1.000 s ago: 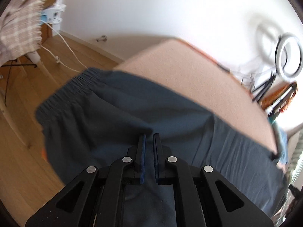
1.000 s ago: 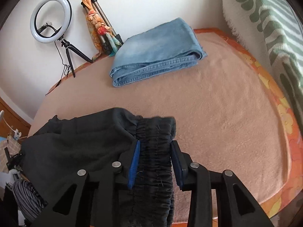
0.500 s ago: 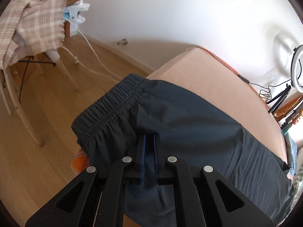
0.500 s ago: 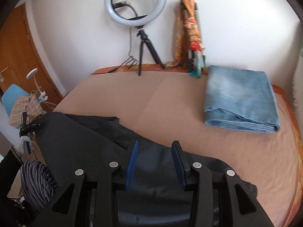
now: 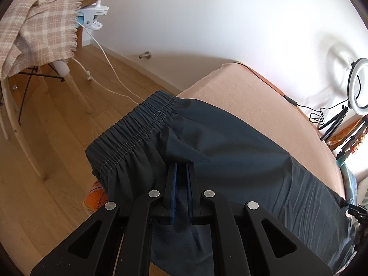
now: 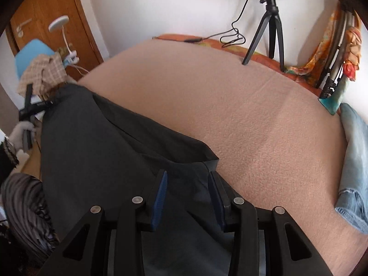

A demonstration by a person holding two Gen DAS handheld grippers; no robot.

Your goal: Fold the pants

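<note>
The dark pants [image 5: 230,151] lie spread along the near edge of the bed [image 5: 253,96], the elastic waistband [image 5: 138,128] overhanging its corner above the wooden floor [image 5: 46,161]. The left gripper [image 5: 181,172] is pinched nearly closed on a fold of cloth just behind the waistband. The right gripper [image 6: 187,179] stands at a middling width with cloth between its jaws near the hem end [image 6: 207,158]; whether the pads actually press on it cannot be told. Judgement: before any fold, keep the cloth taut between both ends and draw the waistband fully onto the bed. At right frame edge, folded jeans [image 6: 354,161] lie well apart from the pants; the ring-light tripod [image 6: 269,23] and its cable [image 6: 232,34] stand at the far edge. A chair with a plaid blanket [image 5: 39,23] stands beyond the corner, clear of the work.
</note>
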